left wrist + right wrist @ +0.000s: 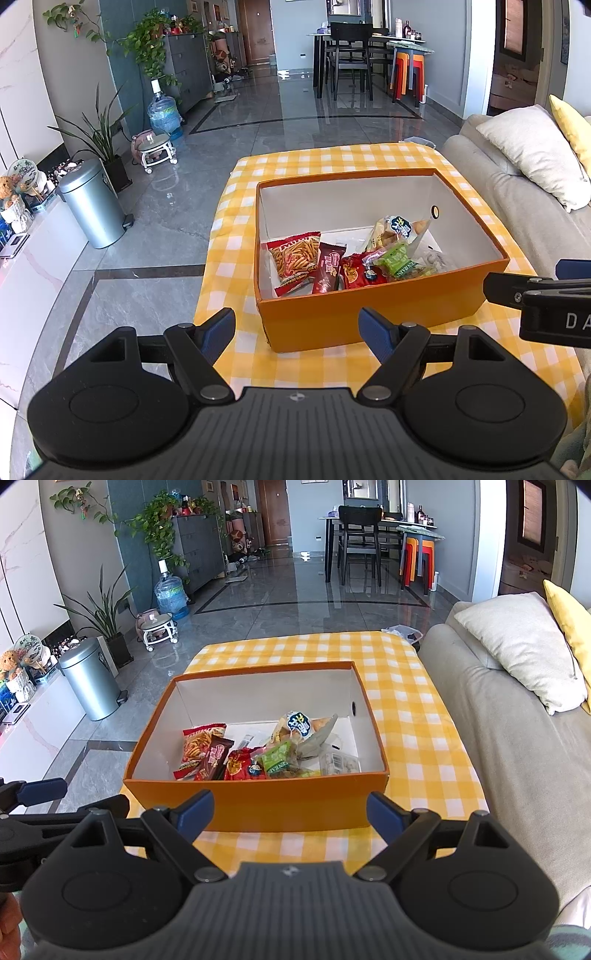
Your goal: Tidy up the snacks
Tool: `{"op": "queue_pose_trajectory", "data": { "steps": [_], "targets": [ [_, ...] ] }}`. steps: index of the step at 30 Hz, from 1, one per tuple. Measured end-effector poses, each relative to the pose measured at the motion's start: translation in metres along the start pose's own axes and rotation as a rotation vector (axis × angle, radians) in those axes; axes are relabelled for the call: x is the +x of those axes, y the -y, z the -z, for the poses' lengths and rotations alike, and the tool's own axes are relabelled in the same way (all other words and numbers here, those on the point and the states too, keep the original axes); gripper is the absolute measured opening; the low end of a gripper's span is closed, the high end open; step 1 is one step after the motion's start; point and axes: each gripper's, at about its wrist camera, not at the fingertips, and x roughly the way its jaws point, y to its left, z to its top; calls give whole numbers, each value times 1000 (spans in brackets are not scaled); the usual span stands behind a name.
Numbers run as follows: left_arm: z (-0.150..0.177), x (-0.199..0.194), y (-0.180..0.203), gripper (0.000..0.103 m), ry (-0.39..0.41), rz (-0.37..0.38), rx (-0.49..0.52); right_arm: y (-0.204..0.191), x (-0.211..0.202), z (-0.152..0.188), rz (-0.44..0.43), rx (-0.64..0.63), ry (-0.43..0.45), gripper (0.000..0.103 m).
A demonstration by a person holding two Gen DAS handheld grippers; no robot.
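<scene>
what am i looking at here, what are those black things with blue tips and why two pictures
Those are two hand-held grippers, one in each of a person's hands, each carrying a camera that looks along its fingers. One picture is from the left gripper, the other from the right gripper. Both are open and hold nothing. Ahead, an orange box sits on a yellow checked tablecloth. Inside lie snack packets, including a red chip bag, a brown wrapper and a green packet.
</scene>
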Motion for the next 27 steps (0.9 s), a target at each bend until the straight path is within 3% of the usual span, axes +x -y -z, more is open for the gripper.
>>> {"op": "queue_pose_trajectory", "data": {
  "steps": [27],
  "targets": [
    [1,-5,2,89,8,20,-34,1,4,3,2,-9,-8,87]
  ]
}}
